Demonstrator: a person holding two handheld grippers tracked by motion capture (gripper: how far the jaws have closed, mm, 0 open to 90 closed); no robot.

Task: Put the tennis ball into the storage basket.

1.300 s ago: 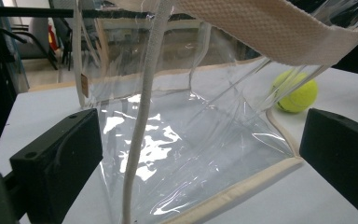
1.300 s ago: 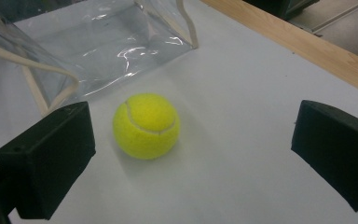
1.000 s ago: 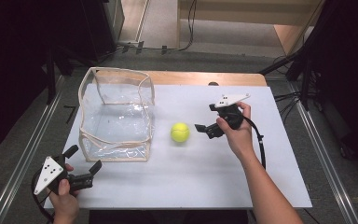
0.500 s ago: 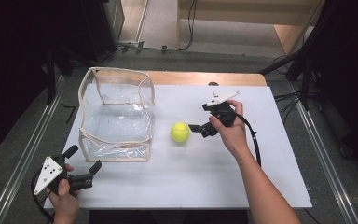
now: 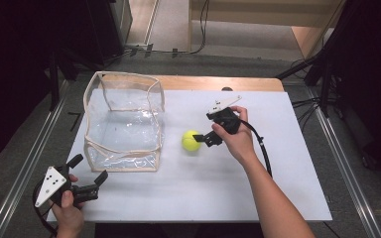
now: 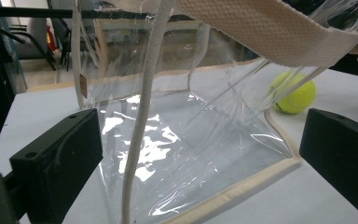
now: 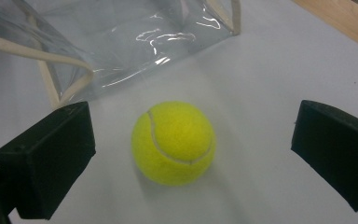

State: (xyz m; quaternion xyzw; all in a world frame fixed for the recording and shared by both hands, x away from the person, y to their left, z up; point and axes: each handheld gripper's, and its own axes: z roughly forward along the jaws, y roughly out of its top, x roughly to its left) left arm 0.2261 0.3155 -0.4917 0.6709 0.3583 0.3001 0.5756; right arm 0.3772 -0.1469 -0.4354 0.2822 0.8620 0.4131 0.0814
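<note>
High view: ball (image 5: pixel 191 141) lies on white bench (image 5: pixel 278 188), just right of clear bag (image 5: pixel 124 121), not touching it. Right tongs (image 5: pixel 204 138) spread, jaws flanking ball without contact. Left tongs (image 5: pixel 87 173) spread, empty, at bag's near-left corner, facing its wall.

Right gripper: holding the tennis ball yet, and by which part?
Nothing is held. The right gripper is open, its jaws standing either side of the tennis ball without touching it. The left gripper is open too, near the clear bag.
</note>
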